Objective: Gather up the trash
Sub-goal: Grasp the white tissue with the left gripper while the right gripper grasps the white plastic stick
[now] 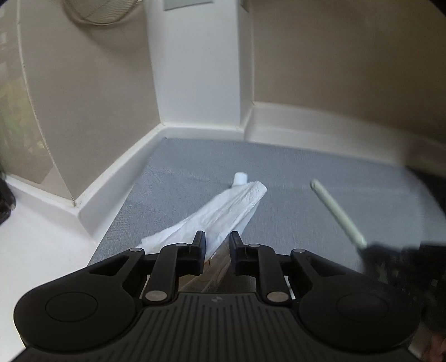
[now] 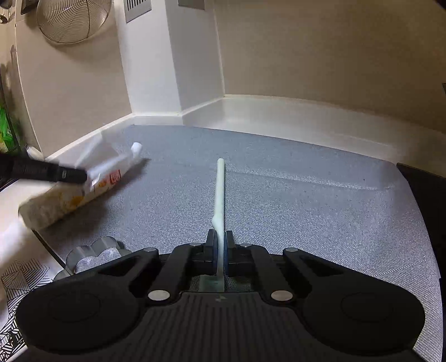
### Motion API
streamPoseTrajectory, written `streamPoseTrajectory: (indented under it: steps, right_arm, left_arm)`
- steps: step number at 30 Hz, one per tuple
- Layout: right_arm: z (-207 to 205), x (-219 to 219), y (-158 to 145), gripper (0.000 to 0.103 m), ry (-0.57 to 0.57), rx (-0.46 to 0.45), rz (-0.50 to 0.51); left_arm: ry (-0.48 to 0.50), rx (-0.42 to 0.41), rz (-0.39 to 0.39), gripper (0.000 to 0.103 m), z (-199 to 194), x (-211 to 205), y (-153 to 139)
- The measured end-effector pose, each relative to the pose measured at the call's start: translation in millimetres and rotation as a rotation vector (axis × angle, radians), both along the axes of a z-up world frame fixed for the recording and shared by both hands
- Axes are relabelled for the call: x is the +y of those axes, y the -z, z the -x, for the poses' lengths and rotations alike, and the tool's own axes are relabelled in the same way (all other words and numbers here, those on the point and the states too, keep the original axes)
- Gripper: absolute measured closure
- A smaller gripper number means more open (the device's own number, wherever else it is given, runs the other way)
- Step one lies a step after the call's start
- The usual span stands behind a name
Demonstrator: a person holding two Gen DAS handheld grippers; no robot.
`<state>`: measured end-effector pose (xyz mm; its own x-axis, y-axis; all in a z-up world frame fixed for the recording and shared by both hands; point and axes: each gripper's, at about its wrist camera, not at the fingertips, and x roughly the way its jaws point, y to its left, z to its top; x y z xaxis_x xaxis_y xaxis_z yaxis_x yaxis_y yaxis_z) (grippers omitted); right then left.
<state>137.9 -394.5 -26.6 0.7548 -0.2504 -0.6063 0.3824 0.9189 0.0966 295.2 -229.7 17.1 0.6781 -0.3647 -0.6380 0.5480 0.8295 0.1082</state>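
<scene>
Now left tool (image 1: 217,245) pinches near end of white carton (image 1: 223,211), tilted, capped spout pointing far over grey mat (image 1: 292,172). From right wrist view, same carton shows printed side, blurred, at left edge of mat near white baseboard (image 2: 278,111). Right tool (image 2: 220,245) pressed together on pale straw (image 2: 219,189); straw runs straight away from fingers, far tip above mat centre. Metal cookie cutter (image 2: 92,253) lies at near left. Wire fan (image 2: 72,19) on wall far left.
</scene>
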Motion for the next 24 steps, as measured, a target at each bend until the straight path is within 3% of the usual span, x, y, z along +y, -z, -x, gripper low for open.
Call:
streamPoseTrajectory:
  steps: [3, 5, 8, 10, 12, 13, 14, 16, 17, 19, 24]
  right_arm:
    - [-1, 0, 0, 0.098, 0.001, 0.000, -0.006]
    - [-2, 1, 1, 0.098, 0.004, 0.000, -0.009]
    - [-2, 2, 1, 0.098, 0.004, 0.002, -0.006]
    - [-3, 3, 1, 0.098, 0.004, 0.002, -0.006]
    - [-3, 4, 1, 0.098, 0.004, 0.002, -0.006]
    - [-3, 4, 1, 0.098, 0.004, 0.002, -0.006]
    - [-3, 4, 1, 0.098, 0.004, 0.002, -0.005]
    - [-3, 4, 1, 0.098, 0.004, 0.003, -0.003]
    - [-2, 5, 1, 0.098, 0.004, 0.001, -0.003]
    - [-1, 5, 1, 0.098, 0.007, -0.006, -0.004]
    - [5, 5, -3, 0.098, 0.021, -0.055, 0.015]
  left_arm:
    - [-0.014, -0.001, -0.012, 0.079, -1, -2, 2]
    - [-0.027, -0.006, -0.017, 0.055, -6, -5, 2]
    - [-0.062, -0.019, -0.017, 0.031, -14, -7, 1]
    - [-0.070, -0.012, -0.009, 0.020, -21, -8, 3]
    - [-0.089, -0.007, -0.041, 0.020, -26, -10, 8]
    - [-0.098, 0.003, -0.053, 0.024, -30, -11, 12]
    - [-0.114, 0.024, -0.065, 0.045, -33, -11, 16]
    - [-0.151, 0.034, -0.063, 0.061, -39, -9, 19]
    - [-0.151, 0.038, -0.046, 0.082, -39, -6, 18]
    - [-0.158, 0.024, -0.020, 0.093, -35, -1, 11]
    - [-0.184, -0.060, 0.018, 0.094, -16, 17, -14]
